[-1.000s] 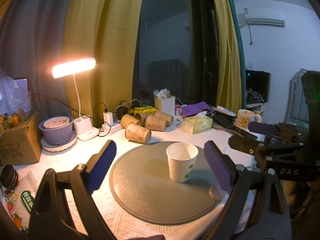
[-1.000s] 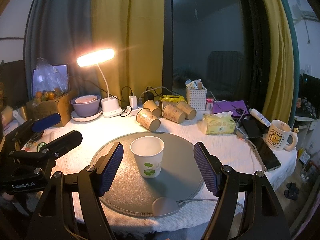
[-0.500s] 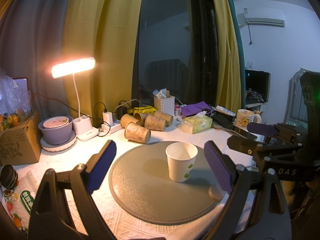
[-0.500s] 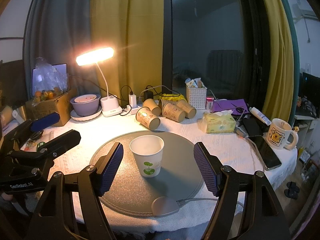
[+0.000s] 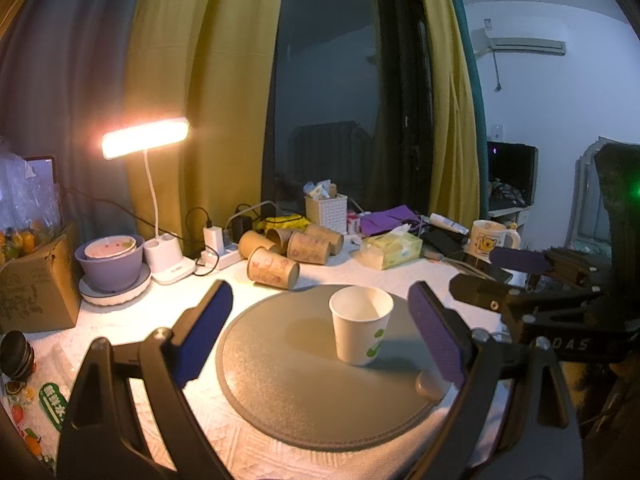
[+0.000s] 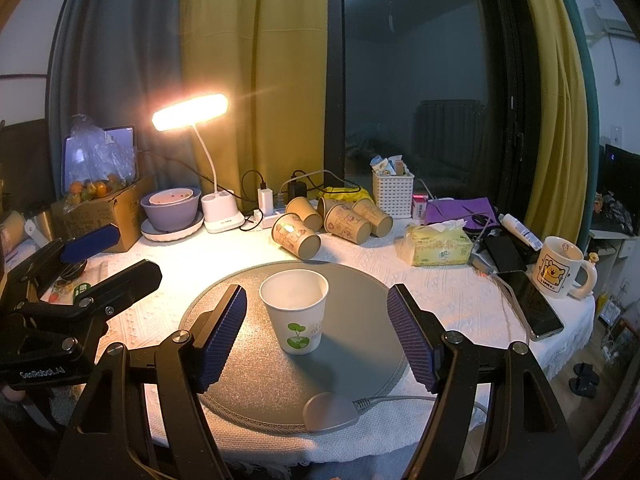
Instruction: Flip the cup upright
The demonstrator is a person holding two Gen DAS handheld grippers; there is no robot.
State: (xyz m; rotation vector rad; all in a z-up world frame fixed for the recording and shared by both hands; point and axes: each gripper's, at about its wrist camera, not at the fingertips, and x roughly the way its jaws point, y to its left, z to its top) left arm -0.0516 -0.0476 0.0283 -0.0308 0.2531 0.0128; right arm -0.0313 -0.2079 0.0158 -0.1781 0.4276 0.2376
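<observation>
We judge the upright paper cup (image 6: 294, 314) light and crushable, best held mid-wall; left gripper (image 5: 320, 336) and right gripper (image 6: 316, 336) stand wide, empty.

**White cup standing upright**

The white paper cup (image 6: 296, 316) stands upright with its open mouth facing up and nothing visible inside. A green plant print marks its lower side. It rests near the middle of the round grey mat (image 6: 248, 380), touching nothing else.
</observation>
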